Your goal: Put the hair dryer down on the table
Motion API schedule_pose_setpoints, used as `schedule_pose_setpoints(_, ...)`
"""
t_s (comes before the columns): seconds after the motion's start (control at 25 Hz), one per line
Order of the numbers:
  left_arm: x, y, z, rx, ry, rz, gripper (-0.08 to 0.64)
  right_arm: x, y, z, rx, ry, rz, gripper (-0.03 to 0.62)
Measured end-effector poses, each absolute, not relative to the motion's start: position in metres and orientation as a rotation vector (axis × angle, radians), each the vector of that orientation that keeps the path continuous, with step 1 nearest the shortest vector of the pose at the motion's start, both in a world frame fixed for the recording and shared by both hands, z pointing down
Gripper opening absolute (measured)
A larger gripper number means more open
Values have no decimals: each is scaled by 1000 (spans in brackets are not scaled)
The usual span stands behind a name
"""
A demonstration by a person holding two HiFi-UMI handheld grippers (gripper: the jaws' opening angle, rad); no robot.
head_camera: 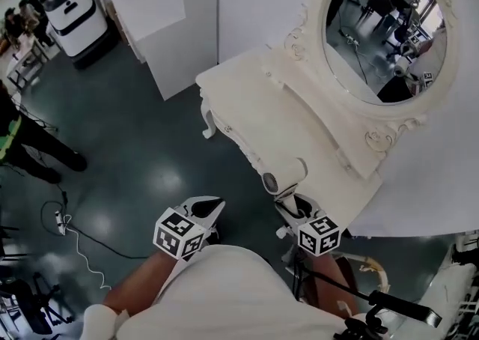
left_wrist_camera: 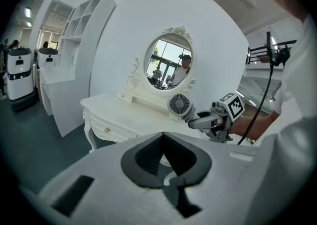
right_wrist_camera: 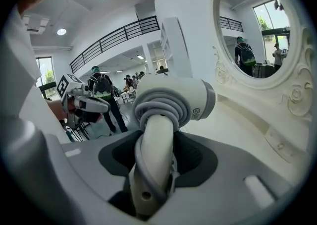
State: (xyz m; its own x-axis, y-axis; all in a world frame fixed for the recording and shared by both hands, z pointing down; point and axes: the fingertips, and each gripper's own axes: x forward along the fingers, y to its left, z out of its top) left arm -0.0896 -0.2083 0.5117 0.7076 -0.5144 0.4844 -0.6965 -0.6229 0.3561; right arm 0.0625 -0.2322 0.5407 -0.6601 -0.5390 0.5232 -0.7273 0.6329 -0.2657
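Observation:
A white hair dryer (head_camera: 284,175) with its cord wound round the barrel hangs over the near edge of the white dressing table (head_camera: 254,106). My right gripper (head_camera: 288,200) is shut on its handle, and the barrel (right_wrist_camera: 173,102) stands above the jaws in the right gripper view. The left gripper view shows the dryer's round rear grille (left_wrist_camera: 180,105) facing me. My left gripper (head_camera: 213,207) is off the table's left side, over the dark floor. Its tips meet, with nothing between them (left_wrist_camera: 163,137).
An oval mirror (head_camera: 385,31) in an ornate frame stands at the back of the table. White cabinets (head_camera: 161,24) and white machines (head_camera: 71,13) stand beyond the table. A person (head_camera: 30,144) stands at the left, a cable (head_camera: 75,249) lies on the floor, and a black stand (head_camera: 389,305) is at lower right.

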Motion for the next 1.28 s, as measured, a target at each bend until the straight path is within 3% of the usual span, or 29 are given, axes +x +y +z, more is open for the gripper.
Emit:
schedule_pose_setpoints(0.6,-249,-335,516,2319,-1043,358,3,-68,-435,557,1027,-2416,638,199)
schedule_pose_setpoints(1.28,-286,-476,505,2209,-1202,416,3,-117,-683,634,1144,-2256,677,199)
